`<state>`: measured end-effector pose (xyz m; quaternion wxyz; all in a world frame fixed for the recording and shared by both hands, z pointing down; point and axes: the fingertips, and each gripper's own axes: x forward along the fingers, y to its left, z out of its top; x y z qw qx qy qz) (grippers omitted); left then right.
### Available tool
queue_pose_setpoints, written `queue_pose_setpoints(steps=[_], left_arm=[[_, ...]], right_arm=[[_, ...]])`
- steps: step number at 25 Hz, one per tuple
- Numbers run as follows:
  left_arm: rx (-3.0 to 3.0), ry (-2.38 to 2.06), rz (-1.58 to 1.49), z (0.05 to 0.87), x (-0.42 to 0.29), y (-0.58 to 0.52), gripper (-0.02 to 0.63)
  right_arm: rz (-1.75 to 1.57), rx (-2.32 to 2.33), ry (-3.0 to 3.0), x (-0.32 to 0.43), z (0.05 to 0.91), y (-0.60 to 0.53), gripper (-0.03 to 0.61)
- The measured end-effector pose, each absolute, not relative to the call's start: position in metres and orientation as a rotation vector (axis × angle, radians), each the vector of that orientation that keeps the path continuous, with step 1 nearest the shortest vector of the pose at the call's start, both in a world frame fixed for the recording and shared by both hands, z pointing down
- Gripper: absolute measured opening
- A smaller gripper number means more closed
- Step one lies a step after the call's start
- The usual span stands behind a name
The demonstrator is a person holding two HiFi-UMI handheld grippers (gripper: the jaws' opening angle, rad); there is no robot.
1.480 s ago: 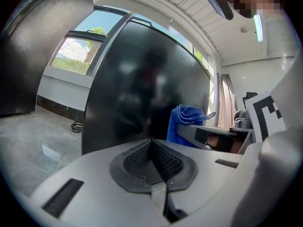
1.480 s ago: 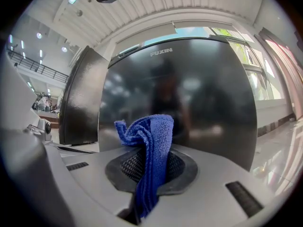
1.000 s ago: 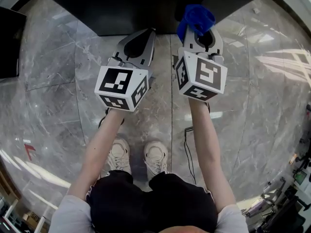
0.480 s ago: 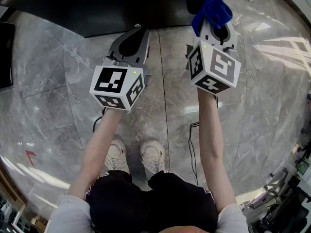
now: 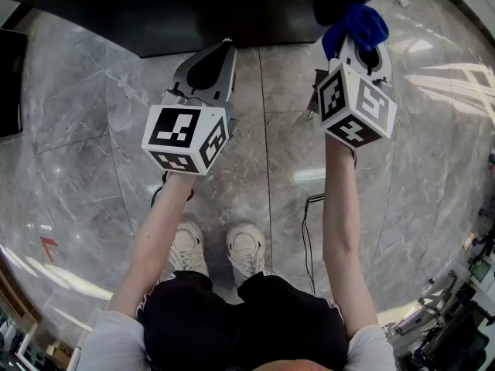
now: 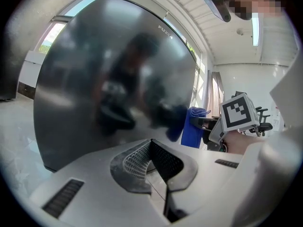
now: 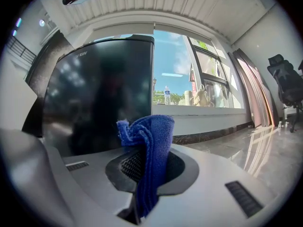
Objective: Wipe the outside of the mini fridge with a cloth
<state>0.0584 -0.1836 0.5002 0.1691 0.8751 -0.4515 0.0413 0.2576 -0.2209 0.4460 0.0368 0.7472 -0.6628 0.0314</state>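
Observation:
The black mini fridge (image 5: 201,10) stands on the floor ahead of me; its glossy door (image 6: 113,79) fills the left gripper view and its dark front (image 7: 99,98) shows in the right gripper view. A blue cloth (image 5: 357,25) is pinched in my right gripper (image 5: 363,45), bunched upward between the jaws (image 7: 147,160), near the fridge's right front corner. My left gripper (image 5: 220,52) is shut with nothing in it, its tips (image 6: 151,145) just short of the fridge door.
Grey marble floor (image 5: 93,145) surrounds the fridge. A dark cabinet (image 5: 9,76) stands at the far left. A black cable (image 5: 305,230) trails by my feet. A window wall (image 7: 199,93) and an office chair (image 7: 286,79) lie to the right.
My right gripper with the blue cloth has moved right and forward toward the fridge's right corner. The left gripper shifted slightly left and stayed shut.

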Motion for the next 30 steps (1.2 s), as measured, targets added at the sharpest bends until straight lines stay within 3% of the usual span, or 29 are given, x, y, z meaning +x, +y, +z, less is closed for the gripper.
queue_pose_setpoints(steps=[15, 30], left_arm=[[2.488, -1.346, 0.113, 0.496, 0.039, -0.175, 0.005], [2.423, -1.696, 0.137, 0.486, -0.105, -0.159, 0.005]], right_arm=[[0.182, 2.288, -2.079, 0.233, 0.456, -0.198, 0.052], [0.262, 1.79, -2.494, -0.004, 0.484, -0.18, 0.052]])
